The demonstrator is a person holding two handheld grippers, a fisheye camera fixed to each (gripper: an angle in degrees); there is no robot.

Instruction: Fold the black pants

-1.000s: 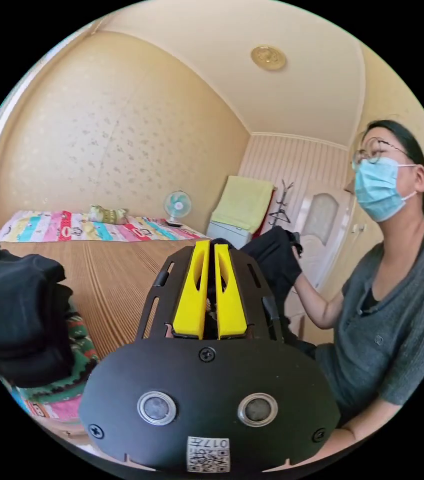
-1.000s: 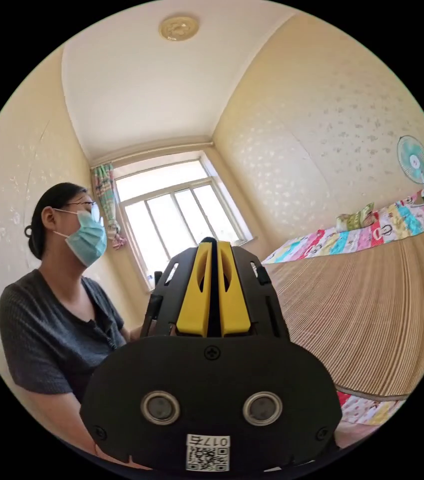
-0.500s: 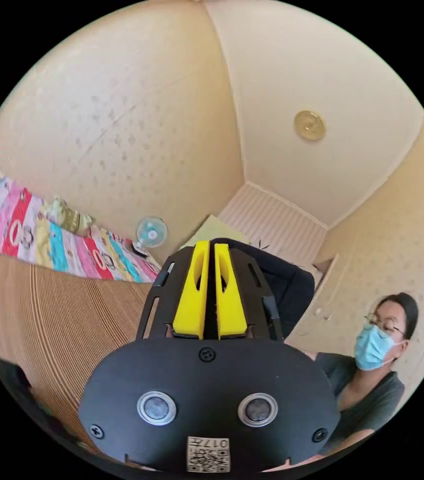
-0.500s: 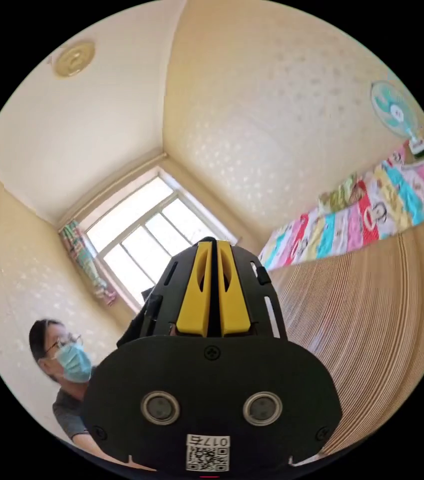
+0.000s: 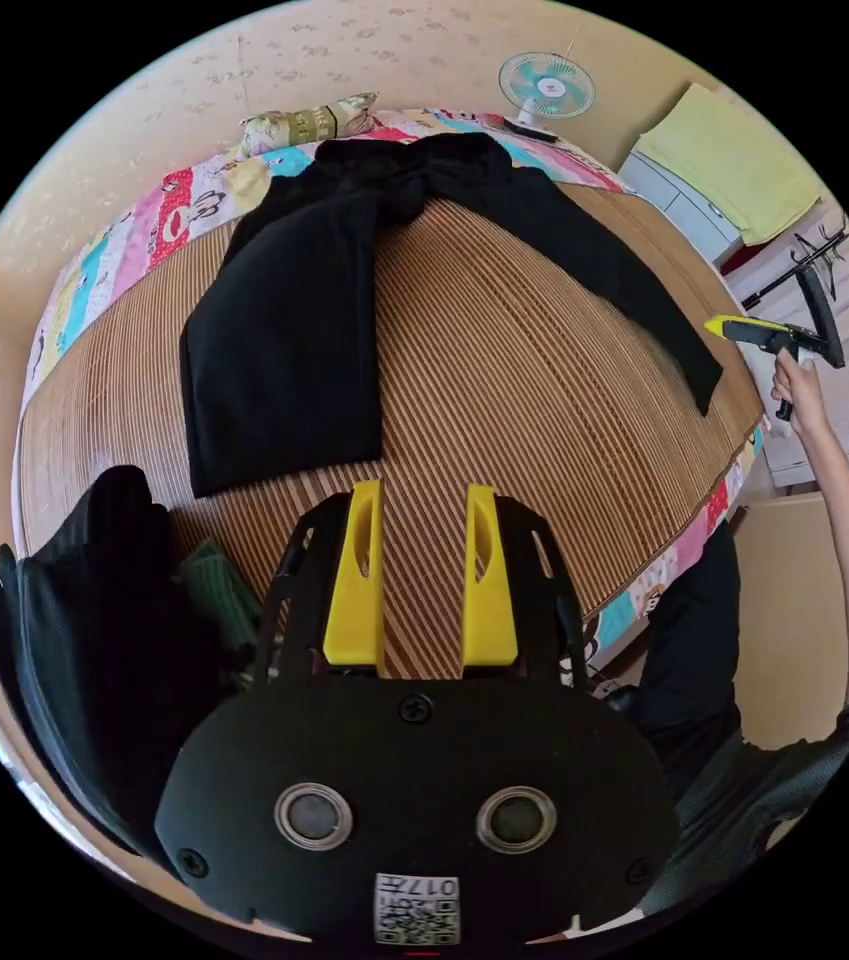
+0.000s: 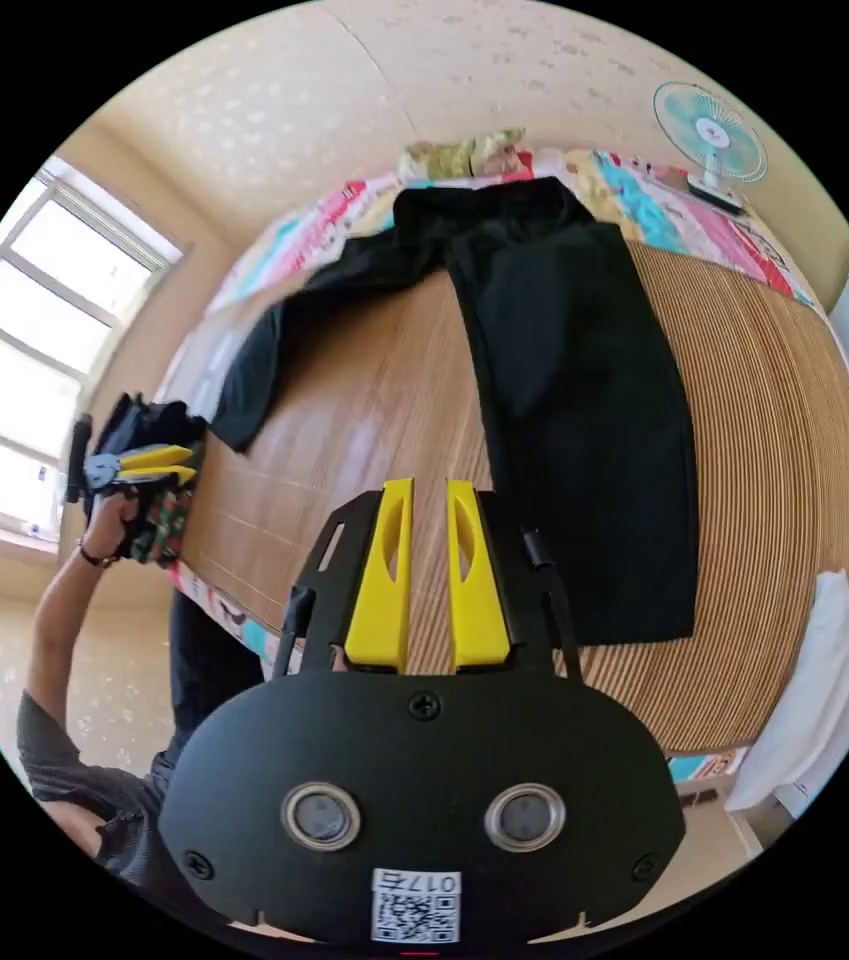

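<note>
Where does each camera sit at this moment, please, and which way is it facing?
Left gripper view: rides on the left gripper, jaws apart, held high and facing down on the black pants spread on the bed mat; the person's right hand holds the right gripper.
Right gripper view: rides on the right gripper, likewise facing down; the left gripper shows at the bed's edge.
Shared: pants, mat, fan.

1. Left gripper [image 5: 422, 580]: jaws parted, holding nothing.
2. Right gripper [image 6: 428, 570]: jaws a little apart, holding nothing.
3. Right hand [image 5: 794, 385]: arm raised, gripping its handle.
4. Left hand [image 6: 109, 515]: likewise raised.
</note>
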